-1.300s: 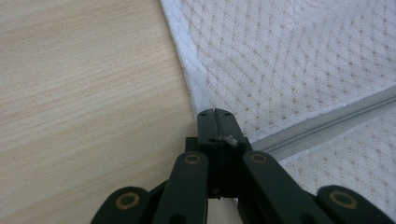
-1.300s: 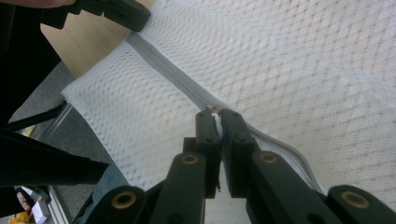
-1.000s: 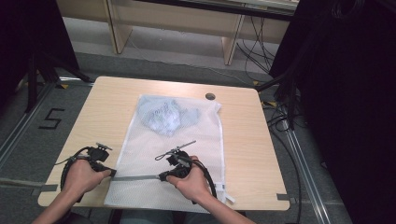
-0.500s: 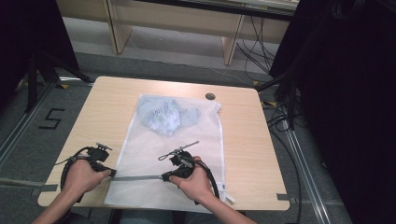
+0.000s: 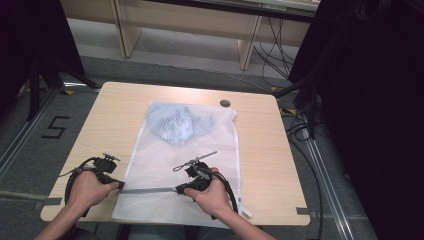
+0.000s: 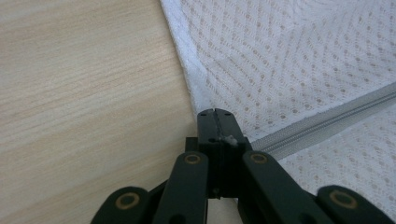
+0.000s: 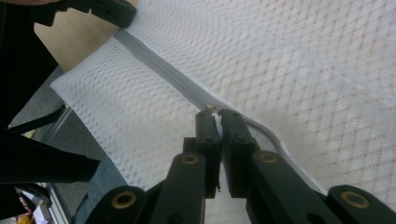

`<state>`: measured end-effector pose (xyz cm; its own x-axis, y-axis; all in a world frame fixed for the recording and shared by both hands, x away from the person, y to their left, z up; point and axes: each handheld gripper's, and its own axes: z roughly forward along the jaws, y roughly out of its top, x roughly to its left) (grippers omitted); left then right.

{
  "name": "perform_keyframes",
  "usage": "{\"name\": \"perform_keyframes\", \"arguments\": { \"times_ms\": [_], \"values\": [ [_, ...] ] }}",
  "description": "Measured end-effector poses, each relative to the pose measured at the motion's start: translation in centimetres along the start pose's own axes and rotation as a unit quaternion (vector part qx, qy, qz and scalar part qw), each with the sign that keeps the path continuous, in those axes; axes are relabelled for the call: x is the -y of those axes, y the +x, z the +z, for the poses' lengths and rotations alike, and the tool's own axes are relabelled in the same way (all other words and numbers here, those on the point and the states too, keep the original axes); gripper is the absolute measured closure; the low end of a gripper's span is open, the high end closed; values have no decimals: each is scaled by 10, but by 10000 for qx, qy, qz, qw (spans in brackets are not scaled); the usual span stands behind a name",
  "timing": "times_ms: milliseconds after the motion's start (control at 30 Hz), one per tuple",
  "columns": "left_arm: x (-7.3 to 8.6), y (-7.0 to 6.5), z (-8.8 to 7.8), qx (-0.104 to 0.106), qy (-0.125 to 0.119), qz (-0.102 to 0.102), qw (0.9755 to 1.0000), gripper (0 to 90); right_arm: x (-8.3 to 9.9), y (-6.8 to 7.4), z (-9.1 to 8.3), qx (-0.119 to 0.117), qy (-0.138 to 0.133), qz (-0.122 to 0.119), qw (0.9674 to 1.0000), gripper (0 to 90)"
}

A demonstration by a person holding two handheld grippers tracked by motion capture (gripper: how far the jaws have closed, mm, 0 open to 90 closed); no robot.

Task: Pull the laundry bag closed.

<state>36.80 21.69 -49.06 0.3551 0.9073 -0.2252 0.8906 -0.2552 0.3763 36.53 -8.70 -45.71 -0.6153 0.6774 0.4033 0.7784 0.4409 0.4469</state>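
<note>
White mesh laundry bag (image 5: 185, 165) lies flat mid-table, near edge overhanging the light wooden table (image 5: 115, 107). Left gripper (image 6: 215, 122) is pinched on its grey zipper (image 5: 147, 190) end at the bag's left edge – right gripper (image 7: 215, 116) clamped on the zipper pull. Bare wood either side.

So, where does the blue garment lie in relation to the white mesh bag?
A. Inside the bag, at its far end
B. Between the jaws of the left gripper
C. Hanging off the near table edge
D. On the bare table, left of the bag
A: in the high view the blue garment shows through the netting at the far end of the mesh bag, away from the zipper.
</note>
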Motion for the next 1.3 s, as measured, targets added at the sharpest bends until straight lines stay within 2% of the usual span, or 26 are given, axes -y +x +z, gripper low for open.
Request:
{"name": "perform_keyframes", "arguments": {
  "times_ms": [33, 67, 200, 333, 500, 600, 633, 767, 867, 1033, 1133, 1300],
  "values": [
    [0, 0, 0, 0, -3, 0, 10000, 899, 0, 0, -1, 51, 27, 30, 10000, 871],
    [0, 0, 0, 2, -5, -3, 10000, 899, 0, -2, 0, 18, -20, -51, 10000, 871],
    [0, 0, 0, 6, 5, 1, 10000, 899, 1, -3, -2, 29, 11, 40, 10000, 871],
    [0, 0, 0, 4, -2, 1, 10000, 899, 3, -3, -3, 49, -30, -24, 10000, 871],
    [0, 0, 0, 4, -3, 1, 10000, 900, 4, -4, -5, 66, 2, 91, 9999, 871],
    [0, 0, 0, 4, 5, 6, 10000, 899, 4, -6, -6, 46, -36, 42, 10000, 871],
    [0, 0, 0, 6, 1, -1, 10000, 899, 4, -6, -7, 45, 27, 142, 9999, 871],
    [0, 0, 0, 7, -1, -1, 10000, 899, 5, -9, -8, 58, -58, 54, 10000, 871],
    [0, 0, 0, 6, 1, -4, 10000, 899, 6, -9, -9, 20, -33, 122, 9999, 871],
    [0, 0, 0, 6, -8, -6, 10000, 899, 7, -11, -9, 48, -43, 78, 9999, 871],
    [0, 0, 0, 8, 0, -7, 10000, 899, 8, -12, -11, 34, -20, 160, 9999, 870],
    [0, 0, 0, 3, -3, -4, 10000, 899, 10, -14, -12, 52, -44, 111, 9999, 871]
  ]
}}
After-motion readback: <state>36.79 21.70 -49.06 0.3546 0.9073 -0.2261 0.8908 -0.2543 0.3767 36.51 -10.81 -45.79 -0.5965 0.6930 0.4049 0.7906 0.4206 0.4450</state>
